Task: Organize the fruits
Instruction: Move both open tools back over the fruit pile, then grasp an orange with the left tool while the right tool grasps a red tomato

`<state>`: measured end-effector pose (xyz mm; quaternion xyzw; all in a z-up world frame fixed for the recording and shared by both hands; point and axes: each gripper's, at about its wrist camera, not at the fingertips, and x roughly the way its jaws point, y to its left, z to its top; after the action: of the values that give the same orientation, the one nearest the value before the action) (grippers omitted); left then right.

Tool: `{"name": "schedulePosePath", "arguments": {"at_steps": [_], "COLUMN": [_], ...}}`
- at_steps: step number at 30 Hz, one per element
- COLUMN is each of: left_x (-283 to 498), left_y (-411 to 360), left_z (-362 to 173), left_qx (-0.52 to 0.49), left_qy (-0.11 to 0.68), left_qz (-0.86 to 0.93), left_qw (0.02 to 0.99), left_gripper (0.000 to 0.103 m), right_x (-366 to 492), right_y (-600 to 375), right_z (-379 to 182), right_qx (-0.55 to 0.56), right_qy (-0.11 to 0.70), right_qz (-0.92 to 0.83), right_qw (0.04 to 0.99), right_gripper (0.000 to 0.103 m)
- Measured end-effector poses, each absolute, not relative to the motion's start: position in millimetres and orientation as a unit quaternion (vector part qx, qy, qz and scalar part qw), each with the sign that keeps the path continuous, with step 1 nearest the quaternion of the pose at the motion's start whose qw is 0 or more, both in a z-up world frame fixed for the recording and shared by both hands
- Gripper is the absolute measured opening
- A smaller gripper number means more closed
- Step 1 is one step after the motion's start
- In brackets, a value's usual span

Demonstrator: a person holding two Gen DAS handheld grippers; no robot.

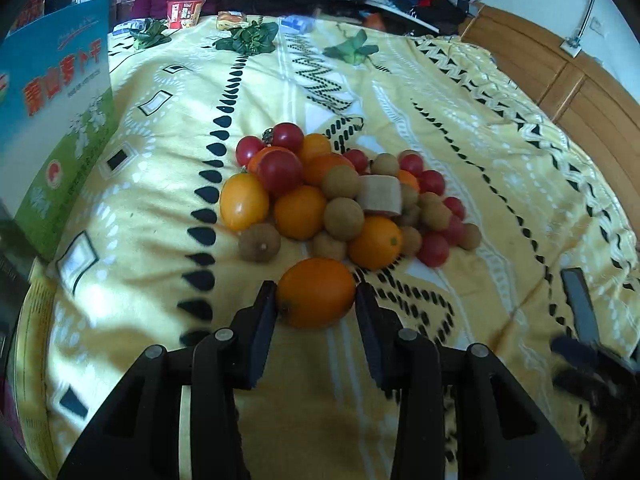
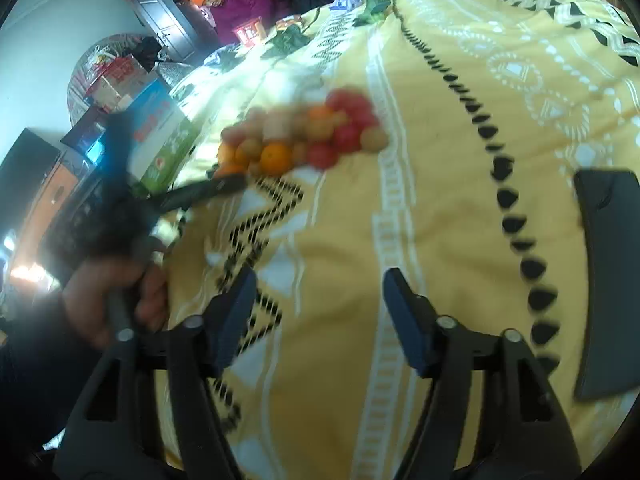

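Fruit [image 1: 332,196] lies heaped on a yellow patterned cloth [image 1: 460,128], with one orange [image 1: 315,293] at the pile's near edge, pinched between the nearly closed fingers of the left gripper [image 1: 315,300]. The right gripper [image 2: 320,304] hangs half open over bare cloth beside the pile, holding nothing. A blue-green box [image 1: 56,120] stands left of the fruit.
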<state>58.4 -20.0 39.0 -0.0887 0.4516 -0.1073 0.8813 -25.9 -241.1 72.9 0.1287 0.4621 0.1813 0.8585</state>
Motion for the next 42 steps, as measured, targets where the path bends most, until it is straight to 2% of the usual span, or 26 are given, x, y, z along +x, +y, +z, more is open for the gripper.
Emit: {"name": "schedulePosePath", "arguments": {"at_steps": [3, 7, 8, 15, 22, 26, 40, 42], "left_x": [41.2, 33.1, 32.9, 35.7, 32.0, 30.9, 30.6, 29.0], "left_y": [-13.6, -6.3, -5.7, -5.2, -6.2, -5.7, -5.7, -6.1], "left_z": [42.8, 48.0, 49.1, 45.4, 42.3, 39.5, 36.5, 41.2], "left_qx": [-0.101, -0.115, -0.117, -0.125, -0.131, -0.136, -0.134, -0.131], "left_qy": [0.45, 0.447, 0.446, 0.448, 0.451, 0.454, 0.455, 0.452], "left_qz": [-0.108, -0.113, -0.116, -0.123, -0.125, -0.12, -0.118, -0.116], "left_qw": [0.881, 0.88, 0.88, 0.876, 0.874, 0.872, 0.872, 0.875], "left_gripper": [0.04, 0.04, 0.04, 0.04, 0.04, 0.041, 0.041, 0.041], "right_x": [1.8, 46.9, 57.3, 88.3, 86.4, 66.1, 85.8, 84.8], "right_y": [-241.1, -231.3, -228.5, -216.2, -222.6, -212.8, -178.2, -178.0], "right_z": [73.5, 65.7, 61.7, 42.7, 50.3, 58.9, 31.0, 31.9], "right_qx": [0.124, 0.084, 0.07, 0.0, 0.014, 0.064, 0.017, 0.012], "right_qy": [0.45, 0.45, 0.452, 0.462, 0.453, 0.444, 0.473, 0.473], "right_qz": [0.169, 0.157, 0.152, 0.152, 0.144, 0.196, 0.192, 0.188], "right_qw": [0.868, 0.875, 0.876, 0.874, 0.879, 0.872, 0.86, 0.86], "right_gripper": [0.058, 0.044, 0.043, 0.043, 0.043, 0.043, 0.043, 0.037]}}
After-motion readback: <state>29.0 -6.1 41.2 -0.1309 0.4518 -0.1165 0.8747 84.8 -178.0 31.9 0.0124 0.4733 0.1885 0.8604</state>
